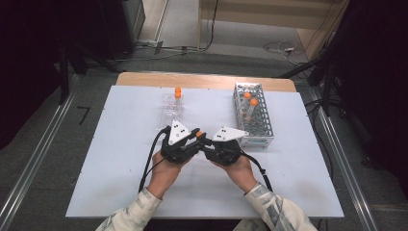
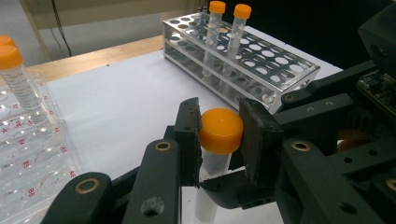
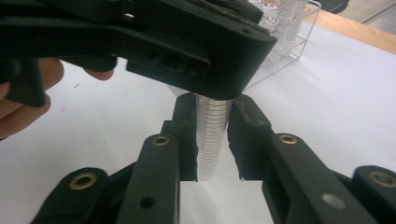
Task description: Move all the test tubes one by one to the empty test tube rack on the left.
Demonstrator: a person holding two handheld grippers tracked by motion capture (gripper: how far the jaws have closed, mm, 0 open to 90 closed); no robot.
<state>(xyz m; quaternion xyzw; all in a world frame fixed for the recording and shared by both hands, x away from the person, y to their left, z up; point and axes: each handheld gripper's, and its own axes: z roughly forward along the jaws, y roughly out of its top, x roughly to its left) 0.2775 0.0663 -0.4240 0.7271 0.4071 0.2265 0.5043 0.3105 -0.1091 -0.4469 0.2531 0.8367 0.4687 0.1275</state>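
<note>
The tube [image 2: 215,154] is standing upright between both grippers above the tabletop [image 1: 120,159], near its centre. The left gripper [image 2: 217,135] is pinching the orange cap [image 2: 221,129] at the tube's 12 o'clock end; the right gripper [image 3: 211,140] is clamping the clear, ruled body below.

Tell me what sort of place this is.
Probably a lab bench set up for recording: orange-capped sample tubes stand in a metal tube rack, a clear plastic rack sits nearby, and cables trail across the floor behind the table.
</note>
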